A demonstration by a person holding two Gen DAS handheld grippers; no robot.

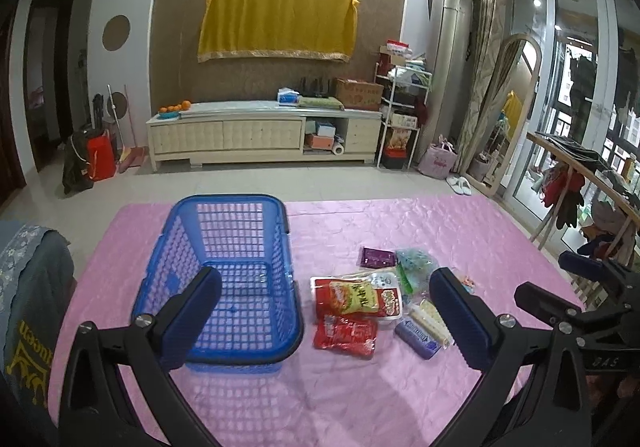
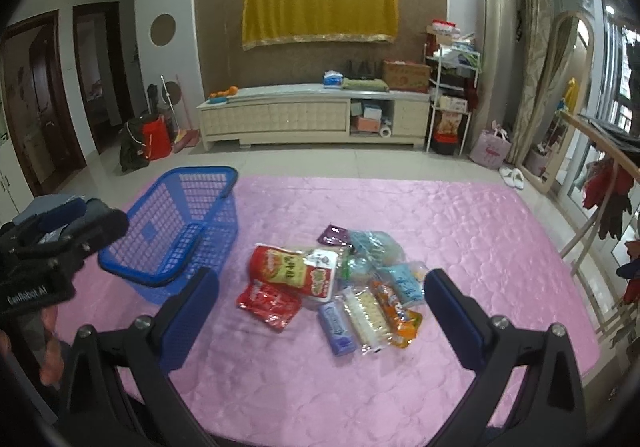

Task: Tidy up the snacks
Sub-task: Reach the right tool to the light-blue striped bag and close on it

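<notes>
Left gripper (image 1: 326, 313) jaws spread wide, nothing between them, held above the near table edge. Right gripper (image 2: 320, 311) likewise spread and holding nothing. Beyond them, snack packets (image 2: 340, 287) in a loose heap mid-table on the pink cloth (image 2: 460, 215): red pouches, a cracker sleeve, a purple sachet. Blue basket (image 1: 236, 271) just left of the heap, nothing in it. Far wall: low cabinet (image 1: 260, 131).

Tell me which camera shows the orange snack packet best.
The right wrist view. There the orange snack packet lies unobstructed at the pile's near right edge, beside the cracker pack. In the left wrist view only a sliver shows past the left gripper's right finger.
</notes>
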